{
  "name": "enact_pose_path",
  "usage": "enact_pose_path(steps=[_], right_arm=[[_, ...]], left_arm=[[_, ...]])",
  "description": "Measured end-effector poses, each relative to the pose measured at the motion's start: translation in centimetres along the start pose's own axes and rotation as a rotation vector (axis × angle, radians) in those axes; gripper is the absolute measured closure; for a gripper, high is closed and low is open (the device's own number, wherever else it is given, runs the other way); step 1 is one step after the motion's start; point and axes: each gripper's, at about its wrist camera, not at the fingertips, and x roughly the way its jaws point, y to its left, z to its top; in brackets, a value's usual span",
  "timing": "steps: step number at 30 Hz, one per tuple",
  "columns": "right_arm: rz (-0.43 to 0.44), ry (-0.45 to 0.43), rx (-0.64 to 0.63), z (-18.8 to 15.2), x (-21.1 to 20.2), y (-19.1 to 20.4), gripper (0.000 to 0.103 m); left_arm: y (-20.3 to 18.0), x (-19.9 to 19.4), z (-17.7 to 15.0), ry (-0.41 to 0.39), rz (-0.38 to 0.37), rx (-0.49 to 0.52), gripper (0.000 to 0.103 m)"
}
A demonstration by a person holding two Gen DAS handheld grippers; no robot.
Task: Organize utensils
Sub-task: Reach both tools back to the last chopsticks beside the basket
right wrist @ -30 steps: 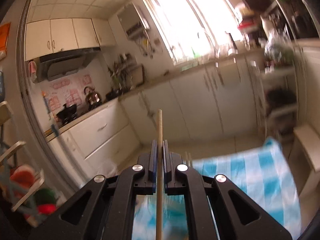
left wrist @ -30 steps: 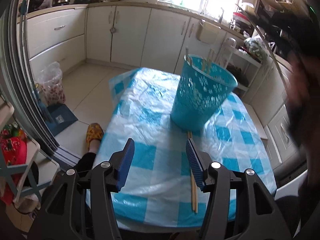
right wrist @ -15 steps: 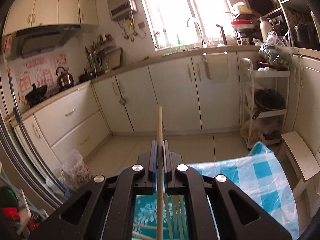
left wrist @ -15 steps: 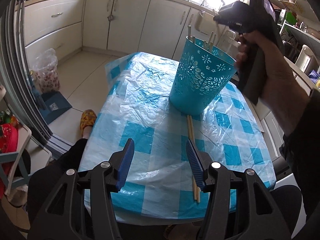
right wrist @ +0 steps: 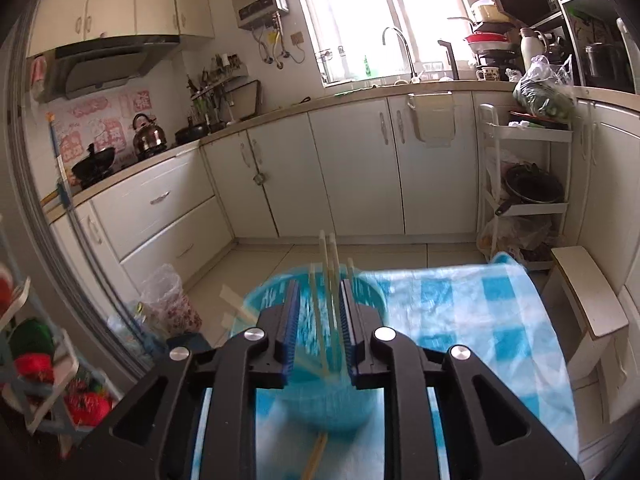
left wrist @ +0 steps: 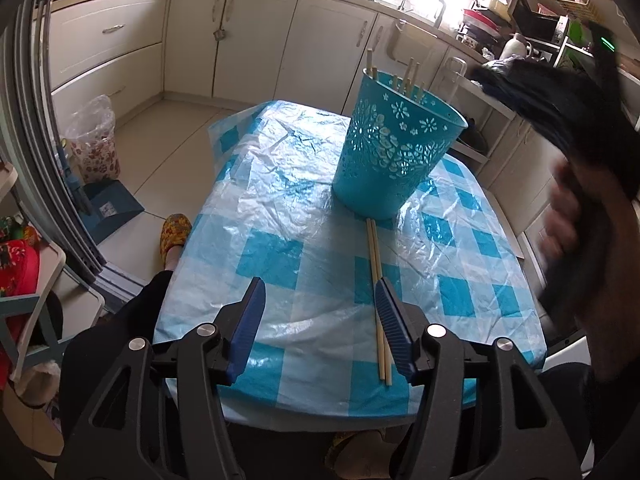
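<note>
Your left hand-held gripper (left wrist: 318, 318) hangs low over the near edge of the surface (left wrist: 280, 216), its blue-padded fingers (left wrist: 249, 320) spread wide apart with nothing between them. The surface wears a blue-and-white checked cloth under a crinkled clear plastic sheet. A pair of wooden chopsticks (left wrist: 378, 292) lies flat on it, side by side and touching, running from the foot of the teal basket (left wrist: 394, 156) toward you — their near ends pass just beside the inner face of the left gripper's right finger, though you cannot tell from this view whether they touch it. The basket stands upright toward the far side of the surface, and several chopsticks (left wrist: 410, 74) stand in it, their tips poking above the rim. In the right wrist view, your right hand-held gripper (right wrist: 319, 320) sits above that basket (right wrist: 324, 404) with its jaws parted; blurred chopsticks (right wrist: 330, 268) rise through the gap without being pinched by either pad. From the left wrist view your right hand (left wrist: 560, 216) and its black gripper body show as a blur at the right edge, beside the basket.
</note>
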Motion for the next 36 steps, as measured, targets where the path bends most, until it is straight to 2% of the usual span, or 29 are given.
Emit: enact_pose_path(steps=[2,6,10,14,24,29,31,36], right_arm=[[0.005,0.06,-0.014,-2.5,-0.8,0.4,0.081],[0.02,0.252,-0.013,-9.6,-0.1,1.0,0.081],[0.015,0.359,0.026,-13.4,1.9,1.1,0.081],[0.003,0.381,0.039,-14.3,3.9,1.7,0.081],[-0.095,0.396,0.02,-13.5,9.2,1.5,0.085],[-0.099,0.403,-0.05,-13.5,9.3,2.0,0.088],[-0.084,0.414,-0.105,-13.8,8.9,2.2,0.094],[-0.074,0.437,-0.124,-14.0,7.1,0.0,0.095]], left_arm=[[0.3,0.1,-0.6,0.014,0.007,0.0,0.047],[1.2,0.5,-1.9,0.053,0.023,-0.013,0.047],[1.7,0.2,-2.4,0.063,0.032,-0.013,0.047],[1.8,-0.1,-2.6,0.061,0.035,-0.014,0.047],[2.6,0.4,-2.7,0.075,0.032,-0.031,0.047],[2.8,1.2,-2.6,0.089,0.031,-0.041,0.047],[2.4,1.7,-2.3,0.096,0.021,-0.032,0.047],[0.6,4.4,-0.4,0.1,0.009,0.012,0.047]])
